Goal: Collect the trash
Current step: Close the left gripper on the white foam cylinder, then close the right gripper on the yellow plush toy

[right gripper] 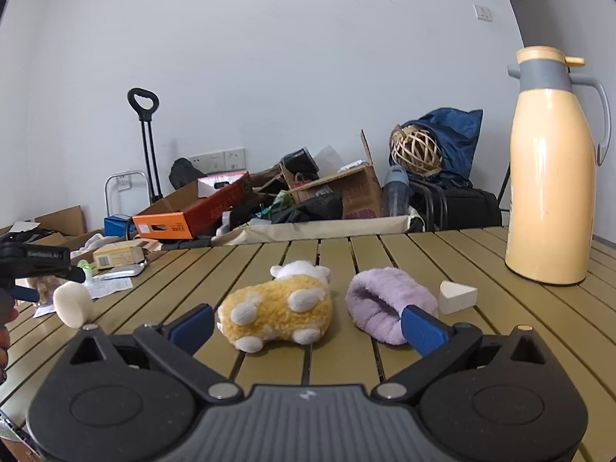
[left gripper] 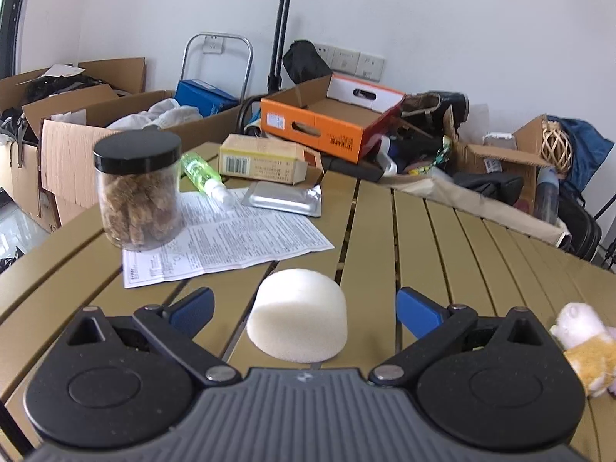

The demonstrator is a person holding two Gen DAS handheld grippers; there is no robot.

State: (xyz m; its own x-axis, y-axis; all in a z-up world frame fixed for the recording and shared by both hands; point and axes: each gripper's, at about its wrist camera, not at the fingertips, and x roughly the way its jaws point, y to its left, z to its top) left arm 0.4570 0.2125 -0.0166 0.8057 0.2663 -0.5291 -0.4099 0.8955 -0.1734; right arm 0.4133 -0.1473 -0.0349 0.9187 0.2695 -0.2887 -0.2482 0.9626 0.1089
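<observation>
Left tongs (left gripper: 304, 310) spread wide, nothing gripped. The foam (left gripper: 298, 317), a white dome-topped plug, sits on the table (left gripper: 481, 254) directly between the two blue pads, closer to the body of the tool than the tips; a gap shows on each side, no contact.

Right tongs (right gripper: 308, 325) also spread, empty. Plush (right gripper: 275, 310) lies just ahead between the pads, a purple muff (right gripper: 389, 308) ahead by the right pad, a white wedge (right gripper: 458, 296) beyond that. Left tongs and foam visible far to the left in this view.

Handling, as a guess: foam looks very light, soft and springy, rough-surfaced, not slippery, not fragile. It will squash under the pads, so a moderate squeeze across the curved side wall, about mid-height, should hold it.

Orientation: in the left view it seems to stand flat end down, rounded top up, axis about upright. The right view shows it more like tipped, a flat face turned toward the right tongs. Cannot settle which. Short and stubby; long axis barely marked.

Ahead left of the left tongs: jar (left gripper: 138, 192) on a leaflet (left gripper: 231, 238), foil pouch (left gripper: 285, 198), carton (left gripper: 265, 159) — possibly more trash.
</observation>
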